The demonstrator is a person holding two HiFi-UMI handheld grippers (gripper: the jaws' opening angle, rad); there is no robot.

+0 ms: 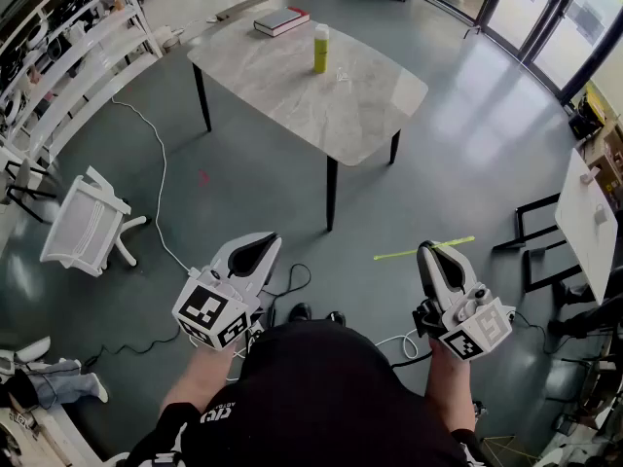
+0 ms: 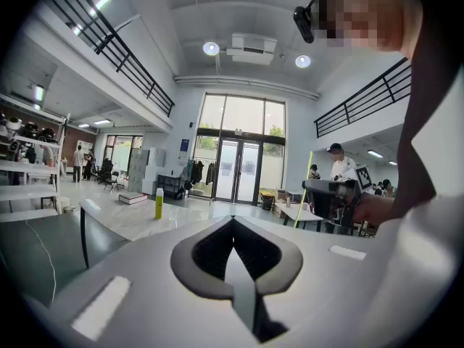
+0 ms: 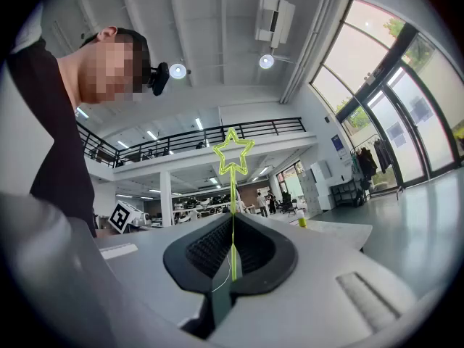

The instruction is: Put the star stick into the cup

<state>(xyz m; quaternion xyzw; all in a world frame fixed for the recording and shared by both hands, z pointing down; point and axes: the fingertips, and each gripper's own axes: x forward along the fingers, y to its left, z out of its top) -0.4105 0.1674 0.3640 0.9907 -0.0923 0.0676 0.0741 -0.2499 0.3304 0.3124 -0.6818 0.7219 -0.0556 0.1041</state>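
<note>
My right gripper (image 1: 426, 251) is shut on the thin yellow-green star stick (image 1: 458, 241), which crosses its tips about level above the floor. In the right gripper view the stick (image 3: 232, 194) rises from the closed jaws (image 3: 232, 223) with its outlined star on top. My left gripper (image 1: 261, 244) is shut with nothing in it, and its jaws (image 2: 233, 223) meet at the tip. A tall yellow-green cup (image 1: 320, 49) stands on the marble table (image 1: 370, 115) well ahead of both grippers. It also shows small in the left gripper view (image 2: 159, 203).
A book (image 1: 281, 20) lies at the table's far end. A white chair (image 1: 88, 227) lies tipped over on the floor at the left, with a white cable (image 1: 161, 188) running past it. Shelves (image 1: 58, 56) line the left wall. A white board (image 1: 589, 222) stands at the right.
</note>
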